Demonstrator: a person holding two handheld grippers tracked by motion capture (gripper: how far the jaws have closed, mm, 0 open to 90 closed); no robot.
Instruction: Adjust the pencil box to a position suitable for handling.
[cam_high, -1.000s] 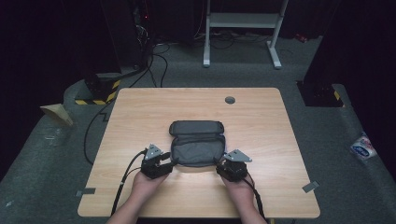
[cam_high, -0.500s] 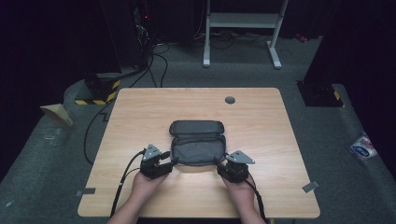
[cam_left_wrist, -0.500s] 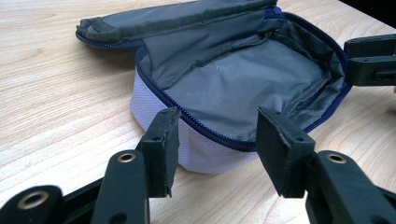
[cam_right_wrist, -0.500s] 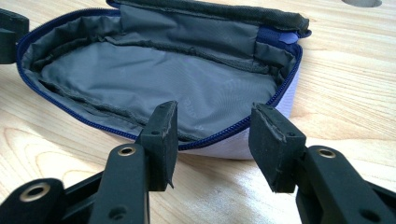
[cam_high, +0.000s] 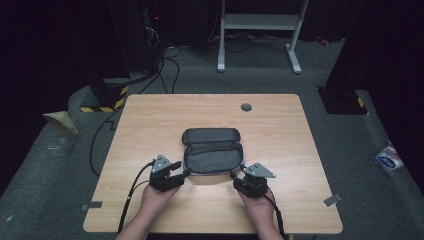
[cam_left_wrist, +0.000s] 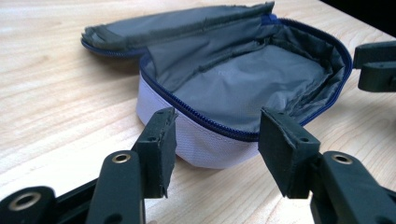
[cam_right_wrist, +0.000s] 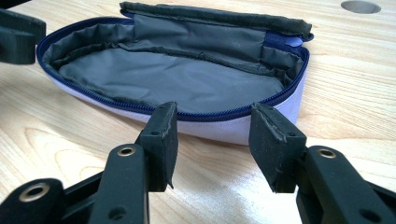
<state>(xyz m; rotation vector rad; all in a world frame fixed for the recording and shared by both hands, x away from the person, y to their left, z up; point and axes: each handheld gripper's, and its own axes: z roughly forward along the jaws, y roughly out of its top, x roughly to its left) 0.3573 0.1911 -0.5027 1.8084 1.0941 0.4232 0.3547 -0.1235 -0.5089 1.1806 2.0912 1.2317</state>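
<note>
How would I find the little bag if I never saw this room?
Look at the wooden table and go to its near middle, between the two black tools. The pouch lies there unzipped and empty, grey inside with a blue zipper and its lid flopped back.

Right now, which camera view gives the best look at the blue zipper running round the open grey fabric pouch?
The right gripper view: the blue zipper of the open grey fabric pouch runs close and sharp along the near rim. The left gripper view shows it at an angle, from one end. In the high view the zipper is too small to make out.
</note>
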